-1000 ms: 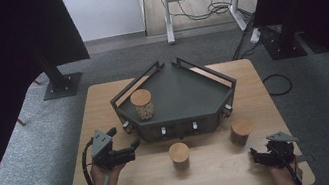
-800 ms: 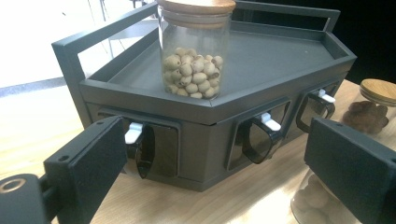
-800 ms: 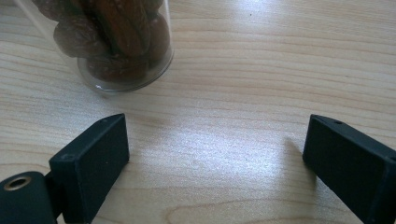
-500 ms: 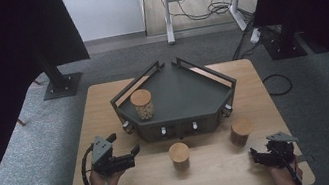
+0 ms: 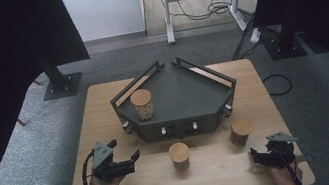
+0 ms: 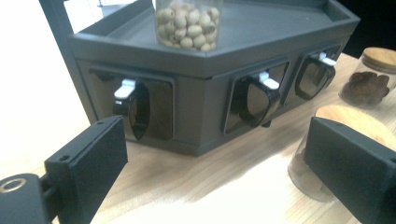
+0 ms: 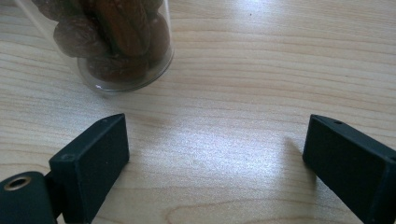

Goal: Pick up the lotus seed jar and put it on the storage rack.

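Resting wide open, empty, left gripper [image 5: 125, 156], right gripper [image 5: 256, 157], unlabelled cork-lidded jars [image 5: 179, 156]

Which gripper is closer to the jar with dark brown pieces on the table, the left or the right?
Right. The right gripper sits just beside the jar of dark brown pieces; the left gripper is across the table, beyond the middle jar.

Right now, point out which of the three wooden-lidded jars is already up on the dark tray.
The jar of pale round beans, standing at the left of the dark tray. The middle jar and the jar of brown pieces stand on the table in front.
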`<move>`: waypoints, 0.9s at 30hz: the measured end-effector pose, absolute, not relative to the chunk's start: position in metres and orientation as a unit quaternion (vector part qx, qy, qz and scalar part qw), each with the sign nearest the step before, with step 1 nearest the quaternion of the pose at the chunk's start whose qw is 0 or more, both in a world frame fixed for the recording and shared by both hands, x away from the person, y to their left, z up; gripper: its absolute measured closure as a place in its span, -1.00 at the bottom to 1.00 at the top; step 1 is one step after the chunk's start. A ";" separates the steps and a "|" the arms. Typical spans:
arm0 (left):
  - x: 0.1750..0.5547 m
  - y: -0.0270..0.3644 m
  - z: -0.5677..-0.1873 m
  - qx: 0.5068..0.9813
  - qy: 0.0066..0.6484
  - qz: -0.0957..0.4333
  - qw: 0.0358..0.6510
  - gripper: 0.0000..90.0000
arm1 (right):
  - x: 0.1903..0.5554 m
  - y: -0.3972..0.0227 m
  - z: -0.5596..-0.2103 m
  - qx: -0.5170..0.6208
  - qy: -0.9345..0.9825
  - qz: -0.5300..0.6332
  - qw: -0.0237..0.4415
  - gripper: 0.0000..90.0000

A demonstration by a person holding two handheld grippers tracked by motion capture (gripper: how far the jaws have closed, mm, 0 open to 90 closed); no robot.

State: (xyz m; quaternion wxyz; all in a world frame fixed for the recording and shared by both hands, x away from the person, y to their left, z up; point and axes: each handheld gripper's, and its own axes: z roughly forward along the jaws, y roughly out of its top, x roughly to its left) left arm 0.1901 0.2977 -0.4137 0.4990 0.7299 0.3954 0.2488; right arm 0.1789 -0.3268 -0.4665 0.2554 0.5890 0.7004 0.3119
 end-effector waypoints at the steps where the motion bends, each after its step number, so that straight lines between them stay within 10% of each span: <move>1: 0.190 0.299 -0.415 0.730 0.396 0.247 0.499 -0.87 | 0.179 -0.327 -0.466 0.589 0.700 0.312 0.255 -0.86; 27: 0.180 0.308 -0.443 0.739 0.419 0.229 0.476 -0.86 | 0.179 -0.326 -0.466 0.590 0.700 0.312 0.255 -0.86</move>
